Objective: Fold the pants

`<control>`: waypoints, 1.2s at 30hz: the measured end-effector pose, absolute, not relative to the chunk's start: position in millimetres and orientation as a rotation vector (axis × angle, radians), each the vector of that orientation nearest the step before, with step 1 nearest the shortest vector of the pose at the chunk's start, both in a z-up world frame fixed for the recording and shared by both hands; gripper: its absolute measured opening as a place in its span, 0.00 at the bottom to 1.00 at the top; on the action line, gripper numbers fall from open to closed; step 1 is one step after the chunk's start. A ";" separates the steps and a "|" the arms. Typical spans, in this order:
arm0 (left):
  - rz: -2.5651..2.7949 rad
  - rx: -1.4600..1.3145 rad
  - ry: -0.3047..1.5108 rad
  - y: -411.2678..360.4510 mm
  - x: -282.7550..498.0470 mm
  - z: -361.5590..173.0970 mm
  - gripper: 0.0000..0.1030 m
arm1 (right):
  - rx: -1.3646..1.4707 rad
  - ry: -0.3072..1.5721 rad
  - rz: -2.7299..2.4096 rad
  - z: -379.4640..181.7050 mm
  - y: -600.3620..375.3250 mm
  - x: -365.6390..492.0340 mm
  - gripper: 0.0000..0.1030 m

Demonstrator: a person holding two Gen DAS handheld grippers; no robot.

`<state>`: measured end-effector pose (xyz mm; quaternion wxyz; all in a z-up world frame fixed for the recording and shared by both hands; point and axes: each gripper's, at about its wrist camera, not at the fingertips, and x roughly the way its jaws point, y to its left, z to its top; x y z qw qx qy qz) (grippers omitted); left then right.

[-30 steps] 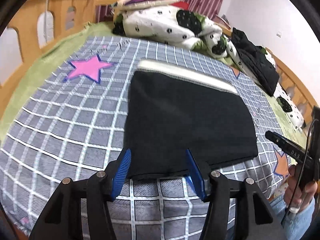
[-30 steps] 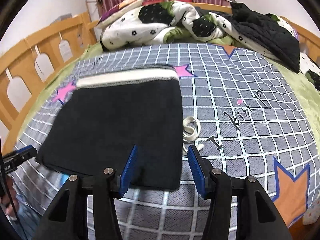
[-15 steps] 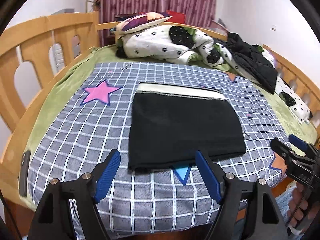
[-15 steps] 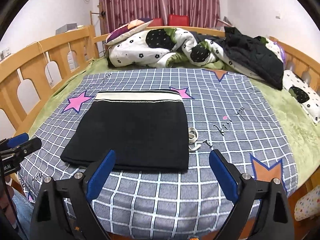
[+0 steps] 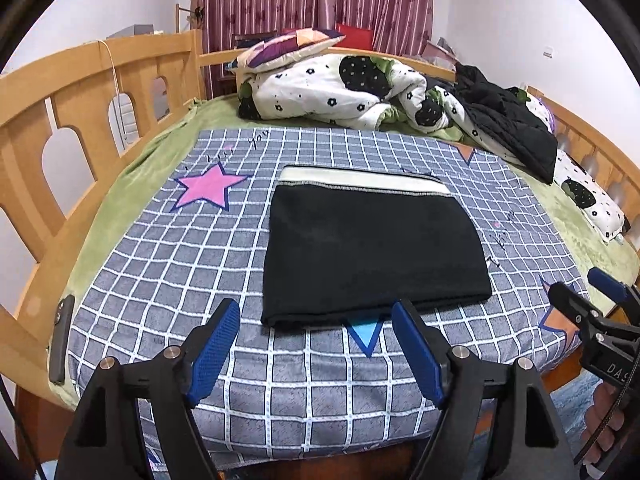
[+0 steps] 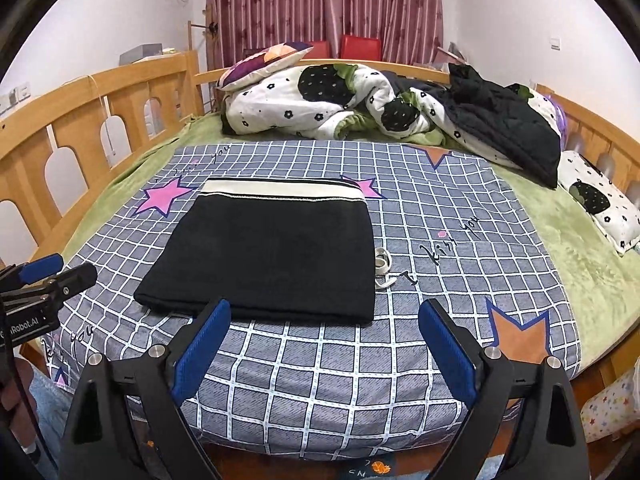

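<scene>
The pants point(image 5: 372, 256) lie folded into a flat black rectangle on the checked blanket point(image 5: 168, 264) of the bed, their white waistband point(image 5: 360, 180) at the far edge. From my left view, a blue triangle print point(image 5: 363, 330) shows just at their near edge; my right view point(image 6: 264, 256) alone shows a white drawstring point(image 6: 382, 264) coiled on the blanket, touching their right side. My left hand-held gripper point(image 5: 316, 344) has just been opening and now stands wide, nothing between its blue pads point(image 5: 214, 352), short of the pants' near edge. My right hand-held gripper point(image 6: 324, 348) has likewise just spread, wider still, and holds nothing. Each view catches the other gripper at its margin. The left view alone shows a dark remote point(image 5: 62, 340) on the bed rail. Beyond the blanket lie a quilt point(image 6: 320, 104) and a black jacket point(image 6: 504, 124).
</scene>
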<state>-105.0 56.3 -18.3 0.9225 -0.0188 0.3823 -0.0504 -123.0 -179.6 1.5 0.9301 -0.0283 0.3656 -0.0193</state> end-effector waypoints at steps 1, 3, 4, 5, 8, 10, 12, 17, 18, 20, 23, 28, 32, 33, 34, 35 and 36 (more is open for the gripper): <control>-0.107 -0.039 0.785 56.1 -105.6 -17.7 0.75 | -0.061 0.746 -0.042 1.9 -179.4 -123.5 0.91; -0.102 -0.034 0.770 55.0 -108.2 -15.5 0.75 | -0.059 0.743 -0.045 1.8 -179.8 -123.5 0.91; -0.098 -0.030 0.763 54.4 -109.5 -14.6 0.75 | -0.055 0.745 -0.046 1.6 -181.0 -123.9 0.91; -0.092 -0.027 0.759 54.4 -109.8 -14.1 0.75 | -0.050 0.749 -0.048 1.2 -181.9 -123.2 0.91; -0.098 -0.033 0.767 54.5 -109.0 -14.0 0.75 | -0.038 0.748 -0.044 1.4 -184.9 -122.7 0.91; -0.098 -0.033 0.765 54.4 -108.8 -13.7 0.75 | -0.040 0.750 -0.052 0.4 -184.9 -122.3 0.91; -0.096 -0.027 0.757 53.7 -109.6 -12.7 0.75 | -0.041 0.754 -0.055 -0.2 -185.5 -122.0 0.91; -0.099 -0.031 0.759 53.7 -109.3 -12.7 0.75 | -0.045 0.751 -0.058 -0.4 -187.7 -122.2 0.91; -0.098 -0.031 0.759 53.8 -109.6 -12.3 0.75 | -0.045 0.750 -0.056 -0.4 -187.4 -122.5 0.91; -0.097 -0.029 0.758 53.6 -109.4 -12.2 0.75 | -0.046 0.748 -0.055 -0.1 -187.1 -122.7 0.91; -0.095 -0.030 0.756 53.2 -109.9 -11.9 0.75 | -0.055 0.748 -0.056 -0.6 -186.1 -122.4 0.91; -0.093 -0.029 0.756 53.3 -109.6 -11.7 0.75 | -0.060 0.744 -0.054 -0.4 -185.3 -123.2 0.91; -0.092 -0.035 0.756 54.9 -109.3 -10.9 0.75 | -0.063 0.747 -0.057 -0.6 -186.0 -122.4 0.91; -0.093 -0.034 0.755 54.9 -108.7 -11.2 0.75 | -0.063 0.748 -0.058 -0.6 -186.0 -122.2 0.91; -0.092 -0.035 0.754 55.3 -108.6 -10.8 0.75 | -0.062 0.748 -0.058 -0.6 -186.3 -122.2 0.91; -0.090 -0.034 0.754 55.4 -108.5 -10.7 0.75 | -0.062 0.748 -0.059 -0.5 -186.6 -122.2 0.91; -0.089 -0.035 0.754 55.4 -108.3 -10.5 0.75 | -0.063 0.748 -0.058 -0.5 -187.0 -122.4 0.91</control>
